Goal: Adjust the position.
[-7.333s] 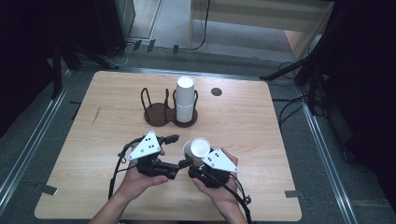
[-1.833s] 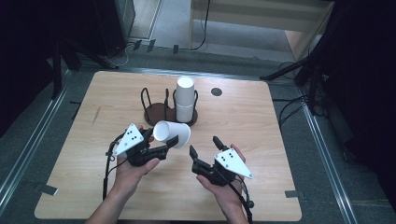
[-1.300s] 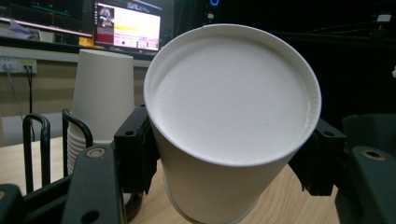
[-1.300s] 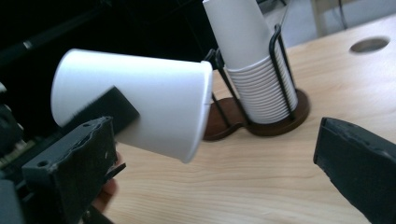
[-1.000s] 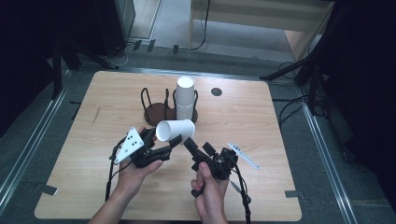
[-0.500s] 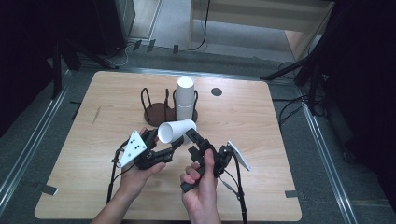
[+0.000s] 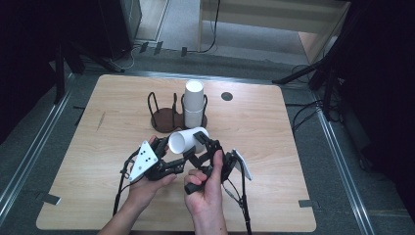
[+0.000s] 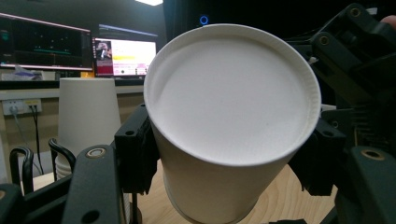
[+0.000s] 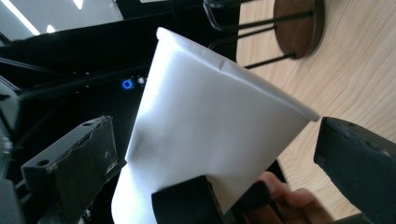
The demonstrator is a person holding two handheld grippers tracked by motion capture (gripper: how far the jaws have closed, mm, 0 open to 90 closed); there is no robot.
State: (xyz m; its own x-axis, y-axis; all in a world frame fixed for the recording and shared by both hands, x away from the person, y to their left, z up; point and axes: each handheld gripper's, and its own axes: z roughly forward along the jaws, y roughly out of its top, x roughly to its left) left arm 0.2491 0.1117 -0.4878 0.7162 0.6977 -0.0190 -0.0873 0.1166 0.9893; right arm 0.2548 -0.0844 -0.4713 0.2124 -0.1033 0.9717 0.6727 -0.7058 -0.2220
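Paper cup (image 7: pixel 187 140) lying on its side in the air, clamped at its wall between the narrowly set jaws of the left hand-held gripper (image 7: pixel 172 152), above the surface (image 7: pixel 274 142). Right hand-held gripper (image 7: pixel 204 147) up against the cup from the other side, jaws spread wide around its body, not pressing. Beyond both, a dark wire holder (image 7: pixel 164 111) with a stack of cups (image 7: pixel 194 104) just beside it.
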